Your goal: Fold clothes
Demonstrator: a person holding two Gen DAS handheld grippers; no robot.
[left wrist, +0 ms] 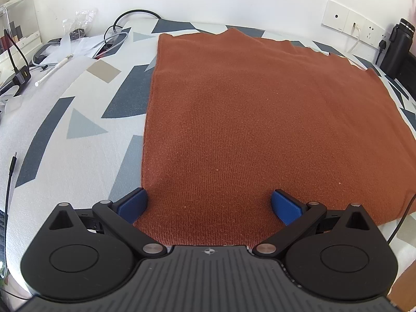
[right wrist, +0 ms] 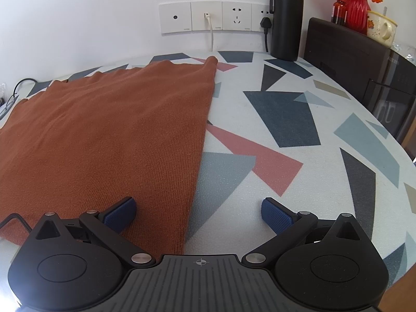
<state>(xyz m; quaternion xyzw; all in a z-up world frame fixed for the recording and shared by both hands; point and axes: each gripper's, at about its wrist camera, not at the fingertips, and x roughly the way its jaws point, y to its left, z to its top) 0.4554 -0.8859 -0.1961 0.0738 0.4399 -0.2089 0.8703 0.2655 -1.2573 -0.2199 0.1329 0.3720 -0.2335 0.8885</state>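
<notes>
With both sets of blue pads spread wide, neither tool grips anything. Left gripper [left wrist: 209, 205] sits over the near hem of the rust-brown knit garment [left wrist: 249, 119] — its left pad [left wrist: 134, 204] at the garment's left edge, the right pad [left wrist: 284, 206] over the fabric; whether they touch the cloth I cannot tell. Right gripper [right wrist: 199, 214] straddles the garment's right edge, left pad [right wrist: 121, 214] over the knit, right pad [right wrist: 277, 217] over the bare patterned tablecloth [right wrist: 286, 130].

Garment lies flat on the tablecloth, running from 6 o'clock toward 12 in the left view; in the right view it fills 9 to 11 o'clock, with uneven far edges.

Farther out, left view: thin black cable [left wrist: 10, 179] at 8 o'clock, white pen-like stick [left wrist: 53, 70] and a tangle of cables [left wrist: 114, 39] with plastic wrap [left wrist: 83, 18] at 10 to 11 o'clock.

Far back, right view: wall sockets [right wrist: 221, 17] at 12 o'clock with a white plug and a black plug in them, black flask [right wrist: 286, 18] at 1 o'clock standing on the table — then a dark cabinet [right wrist: 364, 59] at 2 o'clock carrying a red vase [right wrist: 360, 6] of orange flowers, an amber bottle [right wrist: 339, 9] and a cream mug [right wrist: 381, 27].
</notes>
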